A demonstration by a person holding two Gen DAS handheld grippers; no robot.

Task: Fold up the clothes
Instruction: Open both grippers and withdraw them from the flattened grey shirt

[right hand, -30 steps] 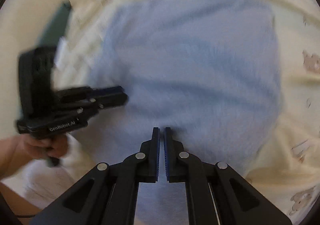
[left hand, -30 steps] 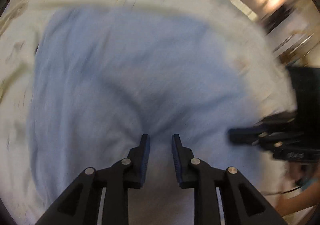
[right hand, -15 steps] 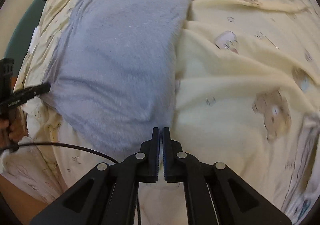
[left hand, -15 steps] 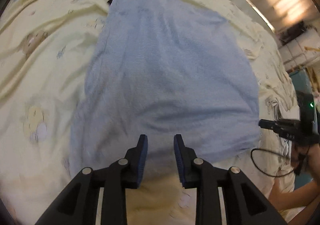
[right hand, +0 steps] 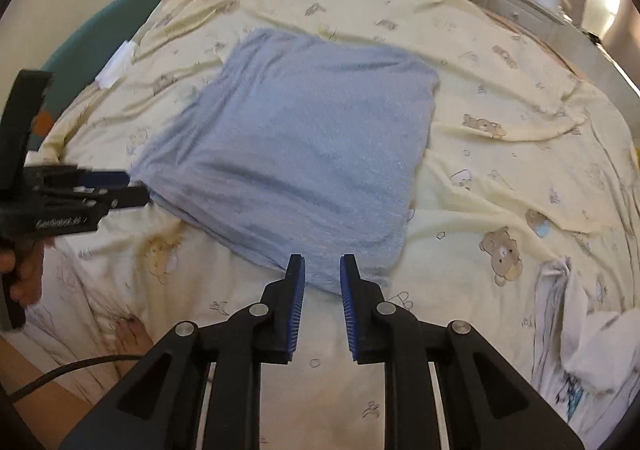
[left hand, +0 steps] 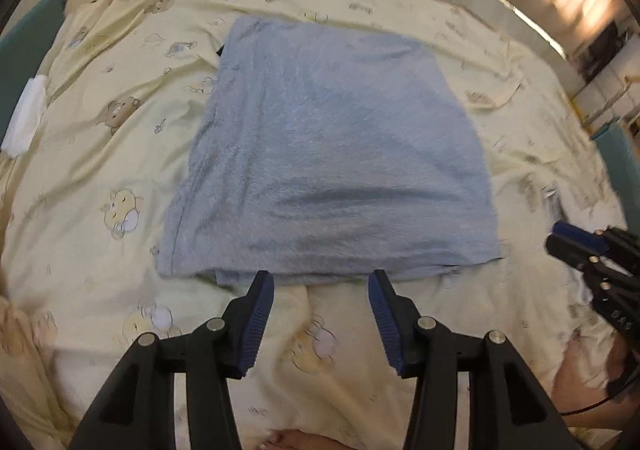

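Currently the folded pale-blue fleecy cloth [left hand: 332, 154] lies flat on the yellow bear-print bedsheet [left hand: 100, 154], just ahead of both tools. Left gripper [left hand: 321, 282]: fingers spread wide, empty, at the cloth's near edge. Right gripper [right hand: 322, 266]: fingers parted, empty, over its near corner.

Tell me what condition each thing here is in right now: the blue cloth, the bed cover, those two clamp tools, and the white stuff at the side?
Blue garment: folded into a flat rectangle, lying on the sheet, not held.
Yellow bear-print sheet: spread over the bed, wrinkled.
Left gripper: open, empty, at the garment's near edge.
Right gripper: open, empty, over the garment's near corner.
White clothes: crumpled, unfolded.
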